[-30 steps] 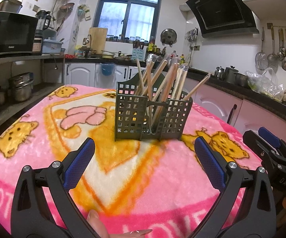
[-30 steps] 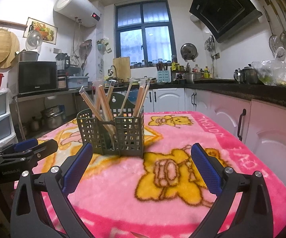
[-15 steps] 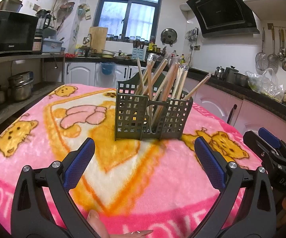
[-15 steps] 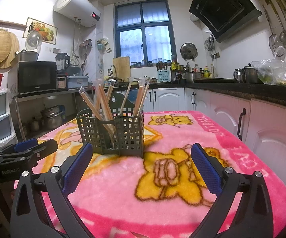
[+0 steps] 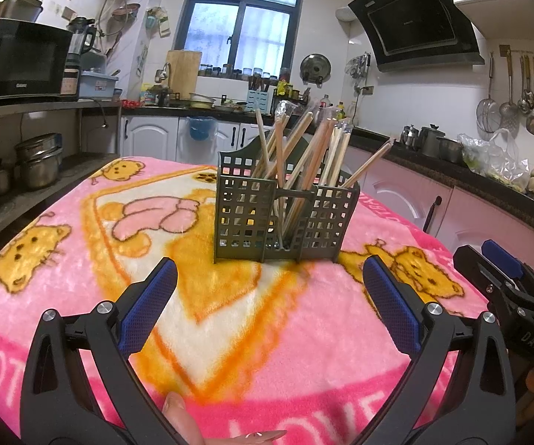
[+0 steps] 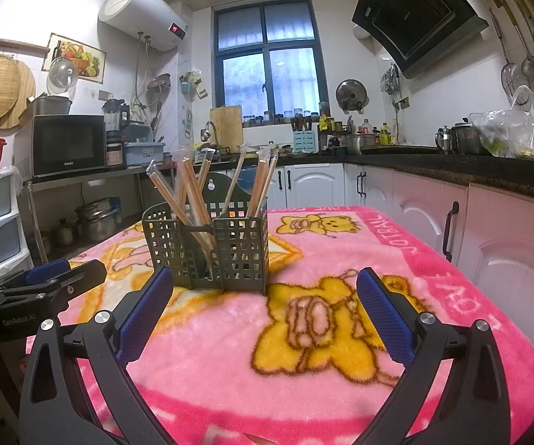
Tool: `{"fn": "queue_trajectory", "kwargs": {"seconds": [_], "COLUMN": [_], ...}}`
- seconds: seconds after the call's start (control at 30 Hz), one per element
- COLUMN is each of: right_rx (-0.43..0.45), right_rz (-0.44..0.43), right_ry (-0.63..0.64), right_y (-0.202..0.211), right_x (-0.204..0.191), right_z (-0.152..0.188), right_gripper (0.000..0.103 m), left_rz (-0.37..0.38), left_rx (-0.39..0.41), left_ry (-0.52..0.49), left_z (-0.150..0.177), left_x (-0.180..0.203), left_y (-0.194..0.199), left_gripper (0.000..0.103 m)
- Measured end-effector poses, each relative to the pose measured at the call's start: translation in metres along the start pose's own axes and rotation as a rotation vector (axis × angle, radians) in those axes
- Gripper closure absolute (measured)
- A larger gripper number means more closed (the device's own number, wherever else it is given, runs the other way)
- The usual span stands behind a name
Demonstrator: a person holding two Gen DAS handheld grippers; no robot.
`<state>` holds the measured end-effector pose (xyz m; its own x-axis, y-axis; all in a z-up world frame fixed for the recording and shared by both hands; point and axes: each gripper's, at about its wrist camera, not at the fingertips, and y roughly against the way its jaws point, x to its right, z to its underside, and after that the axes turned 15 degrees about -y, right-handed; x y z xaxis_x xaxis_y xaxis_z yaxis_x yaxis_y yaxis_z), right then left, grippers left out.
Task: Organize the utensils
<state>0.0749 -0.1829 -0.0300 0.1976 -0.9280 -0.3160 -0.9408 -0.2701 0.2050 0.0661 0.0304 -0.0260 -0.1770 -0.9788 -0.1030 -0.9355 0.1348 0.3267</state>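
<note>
A dark green slotted utensil caddy (image 5: 285, 218) (image 6: 207, 252) stands upright on the pink cartoon blanket (image 5: 230, 326) (image 6: 304, 363). Several wrapped wooden chopsticks (image 5: 315, 163) (image 6: 189, 200) lean in its compartments. My left gripper (image 5: 267, 307) is open, a short way in front of the caddy, nothing between its blue pads. My right gripper (image 6: 263, 311) is open too, empty, just short of the caddy's right side. Each gripper shows at the edge of the other's view, the right one (image 5: 504, 278) and the left one (image 6: 52, 278).
Pink cabinet doors (image 6: 508, 259) and a dark counter (image 5: 489, 185) run along the right. A shelf with a microwave (image 5: 22, 63) and steel pots (image 5: 37, 163) stands to the left. A person's fingertips (image 5: 178, 411) show under the left gripper.
</note>
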Motion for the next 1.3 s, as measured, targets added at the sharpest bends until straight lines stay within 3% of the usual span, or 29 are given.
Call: {"fn": "queue_trajectory", "kwargs": {"seconds": [1.3], "right_rx": [0.005], "right_rz": [0.010], "right_ry": [0.000], "right_y": [0.0033], "right_x": [0.0015], "right_z": [0.0012], "right_gripper": [0.007], "left_rz": [0.003], "left_rx": [-0.024], "left_ry": [0.015], "left_z": [0.0018], "left_x": [-0.0002], "left_y": [-0.0033], "left_gripper": [0.011]}}
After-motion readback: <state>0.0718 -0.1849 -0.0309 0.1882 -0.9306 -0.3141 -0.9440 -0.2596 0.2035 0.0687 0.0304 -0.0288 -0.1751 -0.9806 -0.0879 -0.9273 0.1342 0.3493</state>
